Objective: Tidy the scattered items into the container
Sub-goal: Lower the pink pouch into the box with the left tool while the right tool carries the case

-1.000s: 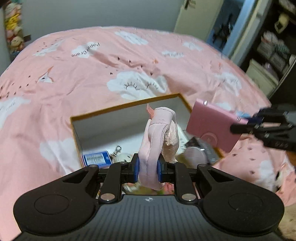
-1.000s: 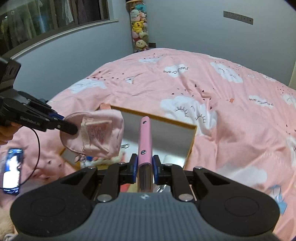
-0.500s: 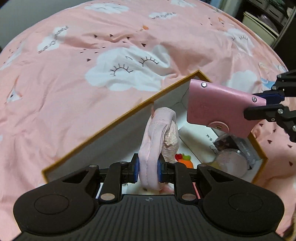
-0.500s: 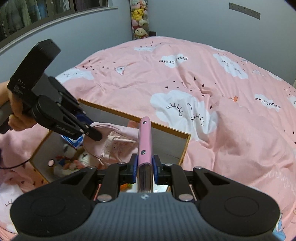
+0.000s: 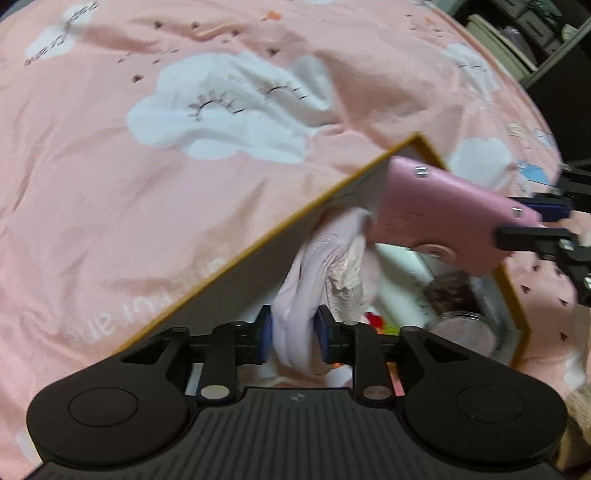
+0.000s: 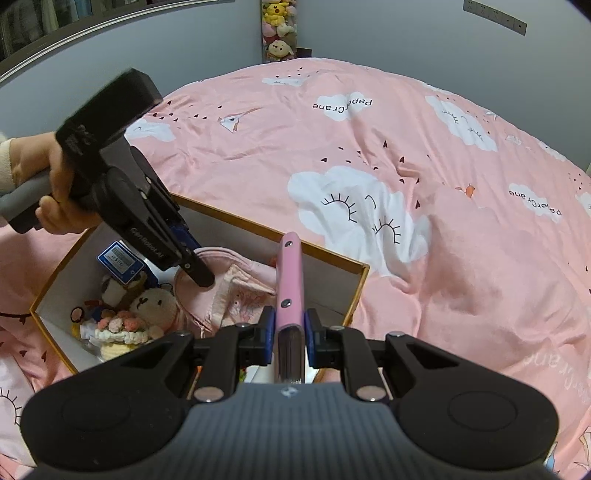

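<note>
An open box with a gold rim (image 6: 334, 255) lies on the pink bed. My left gripper (image 5: 294, 334) reaches down into it. Its jaws are opening, and a pale pink cloth pouch (image 5: 325, 266) still fills the gap between the blue pads. In the right wrist view the left gripper (image 6: 195, 267) touches the pouch (image 6: 236, 280), which rests inside the box. My right gripper (image 6: 290, 330) is shut on a flat pink snap case (image 6: 290, 277), seen edge-on above the box's near right part. In the left wrist view the case (image 5: 443, 214) hangs over the box's far corner (image 5: 417, 138).
In the box lie a blue card packet (image 6: 120, 260), a plush bear (image 6: 153, 306), crochet flowers (image 6: 122, 326) and a round clear jar (image 5: 461, 328). A person's hand (image 6: 55, 192) grips the left tool. The pink cloud-print duvet (image 6: 406, 166) surrounds the box; shelves (image 5: 517, 29) stand beyond the bed.
My left gripper has sunk into the box with the pouch and tipped more steeply down; its pads now stand slightly wider. The right gripper with the pink case has moved in over the box.
</note>
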### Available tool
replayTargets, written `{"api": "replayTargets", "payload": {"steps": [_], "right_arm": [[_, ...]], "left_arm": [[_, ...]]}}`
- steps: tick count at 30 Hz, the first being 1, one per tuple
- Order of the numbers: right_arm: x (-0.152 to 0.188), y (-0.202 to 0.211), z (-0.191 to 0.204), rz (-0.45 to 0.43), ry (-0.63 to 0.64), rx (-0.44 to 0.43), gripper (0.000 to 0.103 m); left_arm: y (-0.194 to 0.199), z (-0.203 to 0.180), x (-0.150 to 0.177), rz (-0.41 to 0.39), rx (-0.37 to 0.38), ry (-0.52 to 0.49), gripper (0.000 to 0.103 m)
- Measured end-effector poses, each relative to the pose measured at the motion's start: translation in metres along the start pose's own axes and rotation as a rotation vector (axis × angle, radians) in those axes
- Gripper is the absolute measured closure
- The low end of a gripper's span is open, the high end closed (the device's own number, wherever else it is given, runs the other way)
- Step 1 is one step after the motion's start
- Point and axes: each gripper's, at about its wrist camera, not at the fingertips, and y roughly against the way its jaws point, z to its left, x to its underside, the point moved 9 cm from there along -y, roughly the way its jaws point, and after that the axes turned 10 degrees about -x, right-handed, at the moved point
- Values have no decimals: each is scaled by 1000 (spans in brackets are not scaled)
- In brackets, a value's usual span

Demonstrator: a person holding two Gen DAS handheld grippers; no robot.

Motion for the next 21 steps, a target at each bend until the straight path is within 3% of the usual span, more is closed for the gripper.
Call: {"api": "replayTargets", "payload": {"steps": [7, 11, 13, 15, 21], "right_arm": [[-1, -2, 2, 5, 9, 6, 85], [-3, -3, 2, 5, 20, 9, 85], [-4, -2, 2, 4, 28, 5, 85], [-7, -1, 4, 1, 40, -8, 85], [-11, -17, 15, 30, 66, -34, 85]], "left_arm": [[-7, 5, 10, -40, -135, -20, 59], [4, 8, 15, -74, -162, -23, 52], [8, 10, 15, -94, -163, -10, 56], [6, 11, 13, -106, -151, 11, 69], [-19, 12, 10, -100, -166, 64, 77]]}}
